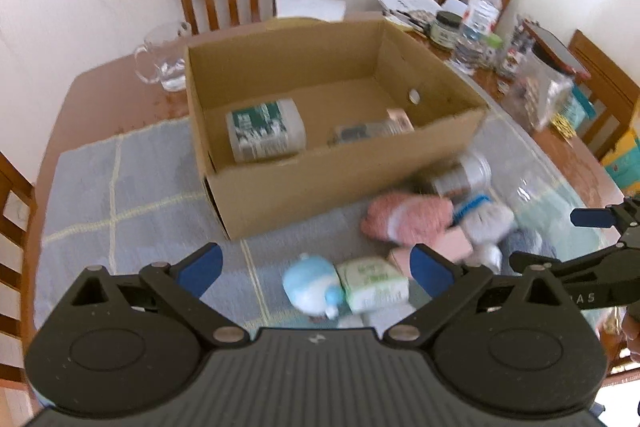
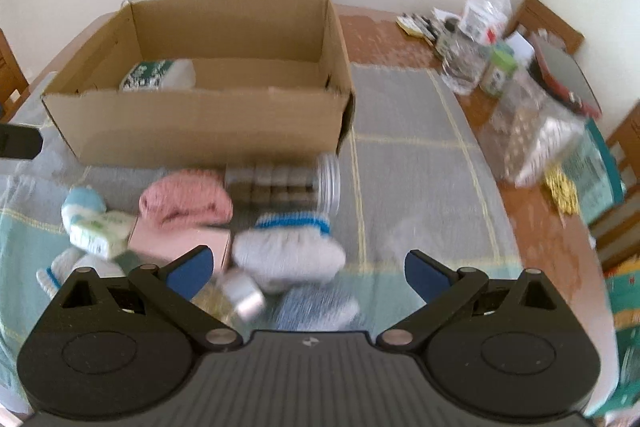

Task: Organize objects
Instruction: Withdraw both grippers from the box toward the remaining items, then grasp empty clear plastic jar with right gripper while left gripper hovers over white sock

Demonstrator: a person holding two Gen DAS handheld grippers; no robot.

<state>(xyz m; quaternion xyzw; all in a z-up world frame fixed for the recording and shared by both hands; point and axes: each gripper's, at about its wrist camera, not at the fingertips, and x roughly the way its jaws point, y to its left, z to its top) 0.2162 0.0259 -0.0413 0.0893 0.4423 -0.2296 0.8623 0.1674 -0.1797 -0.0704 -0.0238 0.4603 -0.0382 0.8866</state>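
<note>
cardboard box holds two items; socks and jars lie heaped just before it. both tools, left tool and right tool, gape empty. grabbing into the heap risks snagging neighbours.

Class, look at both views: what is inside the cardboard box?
Inside the cardboard box lie a green-labelled plastic container and a smaller clear bottle. The near wall hides part of the floor.

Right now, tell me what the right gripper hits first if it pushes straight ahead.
Most likely the grey sock with the blue stripe, lying between the open right gripper and the cardboard box. Blur makes depth uncertain; it might pass just above the sock.
</note>
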